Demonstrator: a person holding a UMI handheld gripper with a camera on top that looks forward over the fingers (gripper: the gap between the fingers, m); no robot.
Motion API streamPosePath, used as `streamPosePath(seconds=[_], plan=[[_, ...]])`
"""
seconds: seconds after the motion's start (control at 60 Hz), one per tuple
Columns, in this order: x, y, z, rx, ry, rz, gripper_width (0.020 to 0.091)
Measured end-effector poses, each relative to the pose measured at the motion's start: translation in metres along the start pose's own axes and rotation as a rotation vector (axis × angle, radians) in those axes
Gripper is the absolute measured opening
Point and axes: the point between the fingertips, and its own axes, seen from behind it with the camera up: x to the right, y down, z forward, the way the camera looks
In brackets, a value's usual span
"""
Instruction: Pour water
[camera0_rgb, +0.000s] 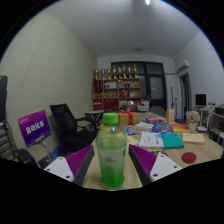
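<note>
Between the two tongs (111, 165) stands a clear plastic bottle (111, 152) with a green cap and greenish liquid in its lower half, upright, its base out of sight below the finger line. Both purple pads (78, 161) sit close against its sides, so the tongs look closed on the bottle, though whether it hangs in the grip or rests on the desk (150, 165) cannot be told. Just behind the bottle the light wooden desk runs far and to the right, carrying a spread of books and boxes (165, 135) in blue, teal and orange. No cup or other vessel to pour into can be made out among them. To the left stand a black office chair (70, 125) and a purple sign (35, 126); at the far wall is a red shelf (116, 88) lined with bottles. My judgement is that the cap is the first hazard: it appears to be on, so tilting now would pour nothing. A smooth round bottle held only at its sides could also twist or slip as it tips, and liquid spilt near the books would soak them if no vessel is placed first.
</note>
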Motion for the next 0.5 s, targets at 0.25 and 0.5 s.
streamPosePath(seconds=[0.25, 0.5], plan=[[0.01, 0.0, 0.052, 0.015, 0.068, -0.04, 0.0542], [0.001, -0.003, 0.057, 0.063, 0.015, -0.144, 0.0469]])
